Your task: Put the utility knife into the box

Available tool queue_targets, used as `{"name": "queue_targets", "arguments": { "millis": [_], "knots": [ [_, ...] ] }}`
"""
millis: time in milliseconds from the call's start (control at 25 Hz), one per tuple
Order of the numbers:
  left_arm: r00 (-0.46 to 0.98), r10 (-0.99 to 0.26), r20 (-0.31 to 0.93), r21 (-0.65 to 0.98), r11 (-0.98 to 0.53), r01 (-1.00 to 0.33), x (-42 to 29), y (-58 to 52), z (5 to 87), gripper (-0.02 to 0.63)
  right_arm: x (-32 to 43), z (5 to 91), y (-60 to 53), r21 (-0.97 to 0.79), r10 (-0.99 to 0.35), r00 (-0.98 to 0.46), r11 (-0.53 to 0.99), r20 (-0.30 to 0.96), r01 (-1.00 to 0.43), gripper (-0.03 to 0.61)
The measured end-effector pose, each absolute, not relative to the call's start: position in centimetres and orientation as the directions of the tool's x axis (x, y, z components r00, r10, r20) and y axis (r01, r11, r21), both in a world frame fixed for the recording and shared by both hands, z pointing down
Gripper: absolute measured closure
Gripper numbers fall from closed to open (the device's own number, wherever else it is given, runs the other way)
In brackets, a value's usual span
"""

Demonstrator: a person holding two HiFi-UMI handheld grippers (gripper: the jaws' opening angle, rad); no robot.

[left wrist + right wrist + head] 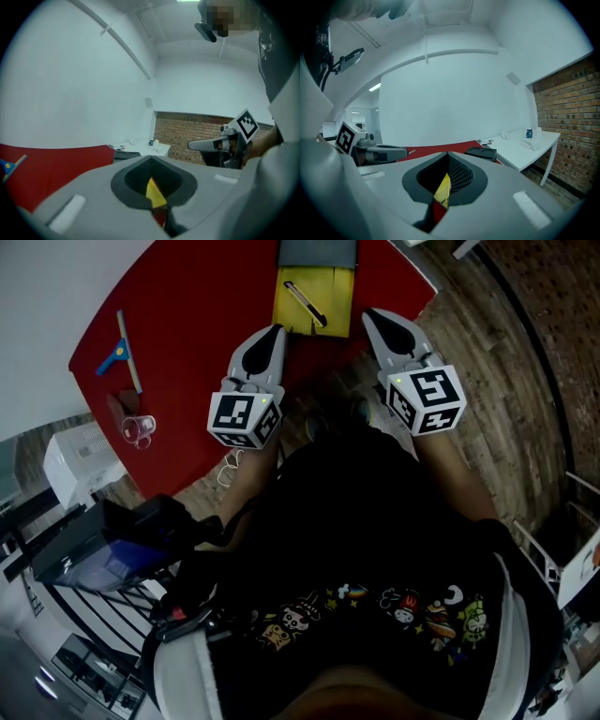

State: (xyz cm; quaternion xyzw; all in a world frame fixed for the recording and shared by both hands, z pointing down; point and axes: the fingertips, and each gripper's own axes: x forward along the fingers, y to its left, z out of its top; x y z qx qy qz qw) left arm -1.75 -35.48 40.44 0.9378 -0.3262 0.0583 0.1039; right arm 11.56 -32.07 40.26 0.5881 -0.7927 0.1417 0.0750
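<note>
Left gripper: jaws together, nothing between them. It hangs over the near edge of the table, short of the box.

Right gripper: jaws likewise closed and empty, level with the left one and just off the box's near right corner.

Knife: slim and pale, lying aslant on the yellow face of the box, between the two gripper tips and beyond them.

Box: yellow, at the table's far middle, with a dark case touching its far side. I can't tell whether the knife rests inside an open box or on top of a shut lid.

Other items, well to the left and out of the way:
- blue-handled tool
- clear cup

Step, as I judge it: approach for a pick, if the knife is not already home.

Handling notes:
- I'd open one gripper before descending.
- I'd turn it so the jaws cross the knife's narrow width near mid-handle, not along its slant.
- I'd use the other gripper to steady the box wall.
- The knife is thin and lies flat, so a shallow, slow descent should keep it from skidding.
</note>
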Motion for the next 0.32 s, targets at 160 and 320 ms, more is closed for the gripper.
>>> {"name": "queue_targets", "arguments": {
  "millis": [160,320],
  "knots": [
    [0.787,-0.589,0.182,0.161,-0.772,-0.615,-1.16,-34.92,40.58,0.614,11.53,40.09,-32.31,-0.144,-0.912,-0.306,0.275,0.273,-0.95,0.555],
    [0.792,-0.583,0.183,0.156,-0.778,-0.609,-0.73,-34.97,40.73,0.614,11.26,39.99,-32.72,-0.143,-0.911,-0.32,0.291,0.262,-0.946,0.555]
  ]
}}
